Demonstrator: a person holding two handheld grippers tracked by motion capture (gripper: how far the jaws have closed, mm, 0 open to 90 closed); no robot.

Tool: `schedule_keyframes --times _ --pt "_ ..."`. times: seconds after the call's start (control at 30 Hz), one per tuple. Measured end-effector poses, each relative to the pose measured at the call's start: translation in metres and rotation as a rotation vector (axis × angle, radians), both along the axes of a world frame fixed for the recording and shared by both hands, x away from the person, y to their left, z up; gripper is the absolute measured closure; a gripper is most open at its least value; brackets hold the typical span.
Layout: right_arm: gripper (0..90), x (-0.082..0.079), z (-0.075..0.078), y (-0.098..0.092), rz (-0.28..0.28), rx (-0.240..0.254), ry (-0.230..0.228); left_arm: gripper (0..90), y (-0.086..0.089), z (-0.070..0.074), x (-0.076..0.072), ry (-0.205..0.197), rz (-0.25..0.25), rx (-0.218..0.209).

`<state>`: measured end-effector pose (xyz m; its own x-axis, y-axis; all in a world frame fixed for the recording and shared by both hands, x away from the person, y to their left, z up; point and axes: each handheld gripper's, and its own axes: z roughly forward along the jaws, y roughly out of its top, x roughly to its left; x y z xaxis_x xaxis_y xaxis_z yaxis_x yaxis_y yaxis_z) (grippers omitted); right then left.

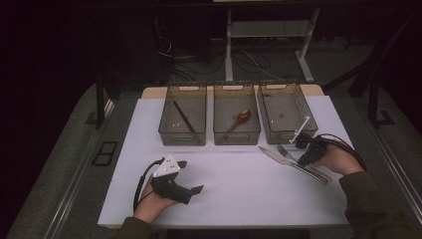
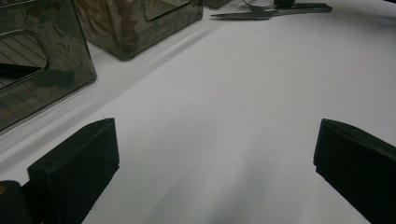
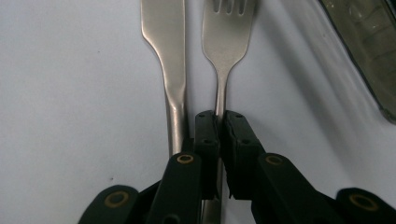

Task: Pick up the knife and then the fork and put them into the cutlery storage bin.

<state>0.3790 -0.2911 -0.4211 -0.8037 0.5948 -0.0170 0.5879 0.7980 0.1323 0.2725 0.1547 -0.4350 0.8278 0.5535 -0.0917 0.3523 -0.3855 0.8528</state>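
Observation:
A steel fork (image 3: pixel 227 37) and a steel knife (image 3: pixel 163 37) lie side by side on the white table top (image 1: pixel 239 199), at the right in the high view, fork (image 1: pixel 284 151) next to knife (image 1: pixel 268 154). My right gripper (image 3: pixel 219 126) is shut on the fork's thin handle, with the knife just to the left of its jaws. In the high view that right gripper (image 1: pixel 302 160) sits over the handles, held by a hand. My left gripper (image 1: pixel 191 177) rests low on the table at the front left. Its jaws stand wide apart over bare table, left gripper (image 2: pixel 215 158) open.
Three smoky clear bins stand in a row at the back: the left bin (image 1: pixel 169 124) holds a black stick (image 1: pixel 183 117), the middle bin (image 1: pixel 217 130) a red-brown spoon (image 1: pixel 241 118), and the right bin (image 1: pixel 268 130) stands just behind the fork and knife.

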Motion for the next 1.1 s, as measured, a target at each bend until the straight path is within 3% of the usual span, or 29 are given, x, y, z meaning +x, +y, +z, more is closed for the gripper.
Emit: schedule_keyframes --times 0.27,0.33,0.53,0.9,1.1 --pt "83.8 -0.002 0.001 0.000 -0.020 0.017 0.007 0.0 0.000 0.000 0.000 0.002 0.001 -0.002" --pt "83.8 -0.002 0.002 -0.002 -0.013 0.008 -0.018 0.0 0.000 0.000 0.000 0.003 0.002 -0.003" --pt "83.9 -0.008 0.012 -0.009 -0.037 0.066 -0.059 0.0 0.000 0.000 0.000 0.002 0.002 -0.004" --pt "83.9 -0.021 0.034 -0.022 -0.085 0.210 -0.163 0.0 0.002 0.001 0.000 -0.002 0.006 -0.010" --pt "83.9 -0.027 0.040 -0.033 -0.129 0.323 -0.225 0.0 0.004 0.001 0.001 -0.004 0.008 -0.013"
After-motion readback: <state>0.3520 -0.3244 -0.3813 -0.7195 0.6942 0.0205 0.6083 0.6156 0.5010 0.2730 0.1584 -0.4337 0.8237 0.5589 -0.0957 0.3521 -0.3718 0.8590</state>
